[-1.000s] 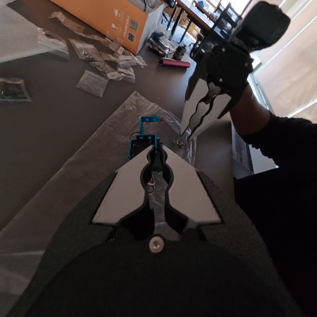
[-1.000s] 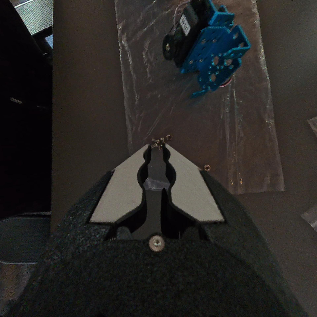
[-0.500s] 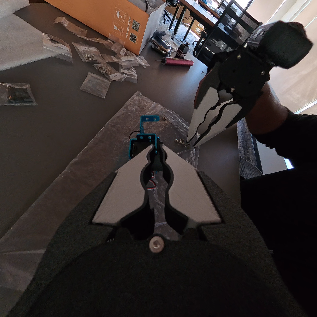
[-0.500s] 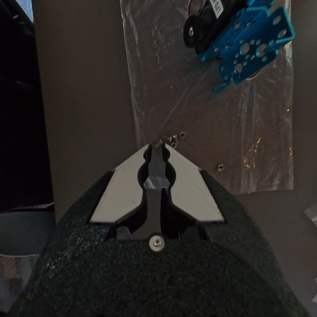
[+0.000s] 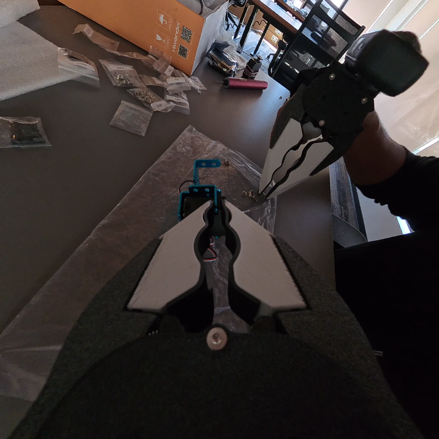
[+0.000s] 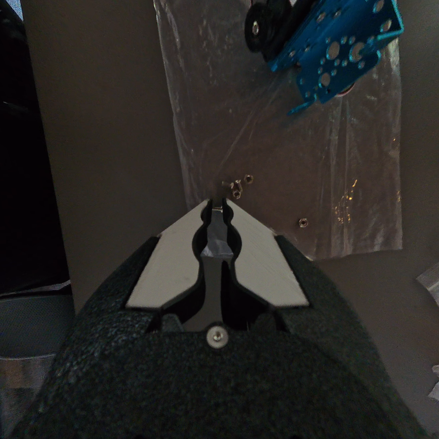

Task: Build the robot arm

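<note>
My left gripper (image 5: 216, 204) is shut on a blue metal bracket with a black servo (image 5: 198, 202) and holds it over a clear plastic sheet (image 5: 142, 213). The bracket also shows in the right wrist view (image 6: 332, 50). My right gripper (image 6: 216, 202) points down at the sheet's edge (image 6: 285, 142), its tips just short of a small cluster of screws and nuts (image 6: 236, 185). Its jaws stand a narrow gap apart. A small pale bit shows in the gap; I cannot tell if it is gripped. The right gripper also shows in the left wrist view (image 5: 263, 196).
A single nut (image 6: 303, 222) lies on the sheet to the right. On the dark table (image 5: 59, 190) are several small bags of parts (image 5: 133, 78), an orange cardboard box (image 5: 142, 23), a red cylinder (image 5: 245, 84) and white foam (image 5: 23, 59). The table edge is at the right.
The right gripper has dropped towards the sheet edge beside the screws and its jaws have narrowed slightly. The left gripper still holds the bracket in about the same place.
</note>
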